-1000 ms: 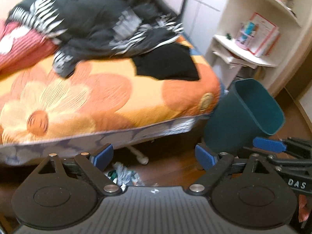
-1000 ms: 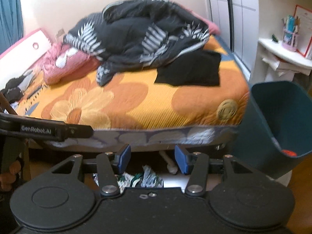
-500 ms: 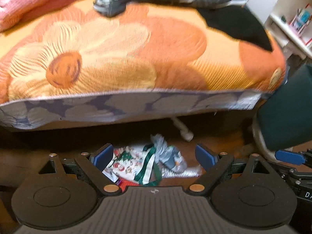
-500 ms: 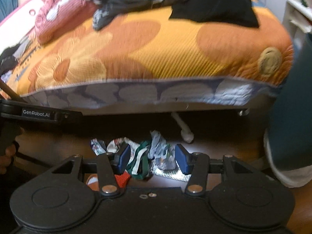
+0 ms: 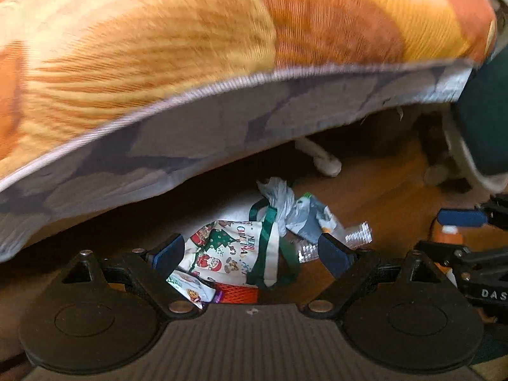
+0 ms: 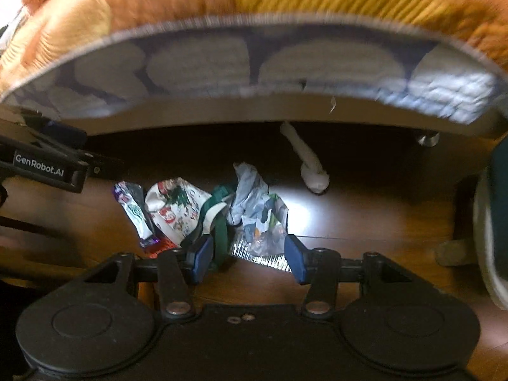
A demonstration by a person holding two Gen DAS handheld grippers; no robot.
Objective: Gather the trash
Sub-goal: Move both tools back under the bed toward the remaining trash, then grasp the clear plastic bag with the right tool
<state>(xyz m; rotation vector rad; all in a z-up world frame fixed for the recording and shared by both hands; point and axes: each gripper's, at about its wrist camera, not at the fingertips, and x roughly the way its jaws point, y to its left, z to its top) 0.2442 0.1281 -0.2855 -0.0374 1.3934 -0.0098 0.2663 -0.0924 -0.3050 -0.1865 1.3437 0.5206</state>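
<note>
Beside the white bed leg (image 6: pixel 309 165), on the wooden floor (image 6: pixel 381 222) just under the bed's edge, lies one small heap of trash: one Christmas-print bag (image 5: pixel 228 250) with green handles, one crumpled grey-white plastic bag (image 6: pixel 254 200), one silvery foil wrapper (image 6: pixel 260 255), one purple snack wrapper (image 6: pixel 135 212) and one orange mesh scrap (image 5: pixel 236 293). The left gripper (image 5: pixel 252 255) and right gripper (image 6: pixel 247 258) both hang low over the heap with jaws spread, pinching nothing. One dark teal bin (image 5: pixel 485 120) stands farther from the leg, its inside hidden, and the orange flowered bedspread (image 5: pixel 190 38) hangs above.
</note>
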